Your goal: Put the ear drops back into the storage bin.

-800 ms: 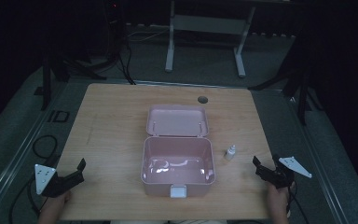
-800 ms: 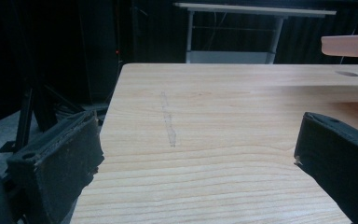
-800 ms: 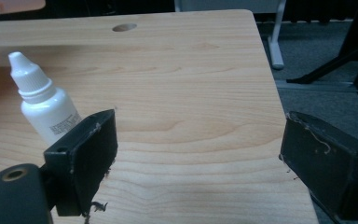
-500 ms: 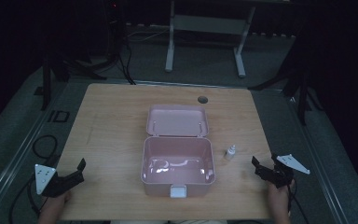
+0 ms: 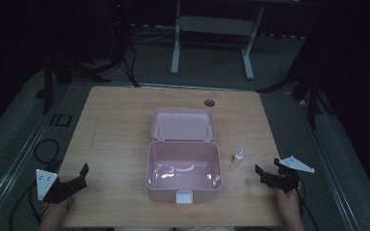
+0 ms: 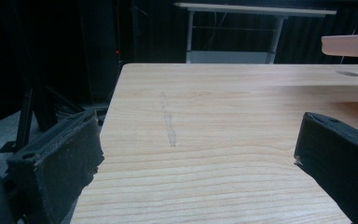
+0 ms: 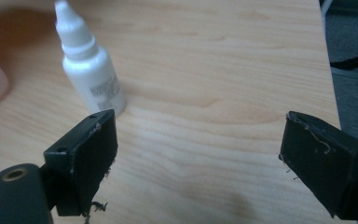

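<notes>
An open pink box [image 5: 183,166] sits mid-table, its lid [image 5: 183,124] laid back flat behind it. A small white dropper bottle [image 5: 238,157] stands upright just right of the box; in the right gripper view the bottle [image 7: 89,70] is ahead and to the left of the jaws. My right gripper [image 5: 265,175] hovers near the table's front right, open, nothing between its jaws, a short way from the bottle. My left gripper [image 5: 77,178] rests at the front left edge, open and empty, facing bare wood [image 6: 205,126].
The wooden table [image 5: 120,125] has a round cable hole [image 5: 209,103] at the back. A metal stand [image 5: 212,29] and dark floor with cables lie beyond it. The pink lid's edge [image 6: 349,45] shows at the upper right of the left gripper view.
The right gripper has edged slightly left toward the bottle. The left gripper and the box are unmoved.
</notes>
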Demonstrator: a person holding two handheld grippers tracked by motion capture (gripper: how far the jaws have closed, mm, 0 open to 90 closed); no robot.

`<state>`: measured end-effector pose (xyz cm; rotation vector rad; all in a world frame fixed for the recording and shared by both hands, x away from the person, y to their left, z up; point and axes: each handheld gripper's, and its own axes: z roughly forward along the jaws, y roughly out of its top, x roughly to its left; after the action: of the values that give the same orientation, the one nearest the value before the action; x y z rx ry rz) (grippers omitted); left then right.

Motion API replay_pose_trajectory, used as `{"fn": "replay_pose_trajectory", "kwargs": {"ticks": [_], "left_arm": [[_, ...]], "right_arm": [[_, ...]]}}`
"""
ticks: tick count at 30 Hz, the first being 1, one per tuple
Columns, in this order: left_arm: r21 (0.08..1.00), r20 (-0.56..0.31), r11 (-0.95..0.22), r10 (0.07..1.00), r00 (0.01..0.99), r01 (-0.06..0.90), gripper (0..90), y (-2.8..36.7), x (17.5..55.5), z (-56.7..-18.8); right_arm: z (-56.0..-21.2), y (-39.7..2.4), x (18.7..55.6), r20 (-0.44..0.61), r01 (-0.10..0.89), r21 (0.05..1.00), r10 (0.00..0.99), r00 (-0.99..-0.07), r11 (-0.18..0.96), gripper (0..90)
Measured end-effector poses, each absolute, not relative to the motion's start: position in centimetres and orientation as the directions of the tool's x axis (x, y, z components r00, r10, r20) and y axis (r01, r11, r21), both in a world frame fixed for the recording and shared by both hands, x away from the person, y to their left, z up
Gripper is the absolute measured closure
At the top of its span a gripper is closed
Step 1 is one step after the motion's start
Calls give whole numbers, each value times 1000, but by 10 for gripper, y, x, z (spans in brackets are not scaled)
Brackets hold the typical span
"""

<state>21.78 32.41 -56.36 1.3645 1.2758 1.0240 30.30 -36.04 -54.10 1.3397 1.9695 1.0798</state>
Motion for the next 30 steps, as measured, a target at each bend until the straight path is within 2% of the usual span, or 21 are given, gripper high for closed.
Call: {"fn": "replay_pose_trajectory", "kwargs": {"ticks": [1,4,6,10,13,21,26,30], "left_arm": [[984,-36,18,995,98,180,9,324,218,-564],[984,-36,18,995,98,179,9,324,218,-564],[984,-36,18,995,98,179,9,324,218,-564],[983,-37,19,994,100,180,9,324,218,-564],[983,-37,18,994,101,180,9,324,218,-564],[984,-37,18,994,102,180,9,324,218,-564],[984,-36,17,994,102,179,10,324,218,-564],[984,-35,16,994,102,179,10,324,218,-564]], "right_arm": [[-541,-360,303,11,517,832,926,-378,201,136],[-539,-359,304,15,536,819,925,-379,206,133],[-535,-359,308,46,583,788,926,-376,198,133],[-530,-356,314,109,691,692,917,-384,208,132],[-529,-351,318,94,740,624,916,-390,251,129],[-521,-346,323,81,796,519,910,-407,310,124],[-513,-343,326,62,838,391,898,-436,380,115],[-508,-343,326,50,850,334,893,-448,408,115]]}}
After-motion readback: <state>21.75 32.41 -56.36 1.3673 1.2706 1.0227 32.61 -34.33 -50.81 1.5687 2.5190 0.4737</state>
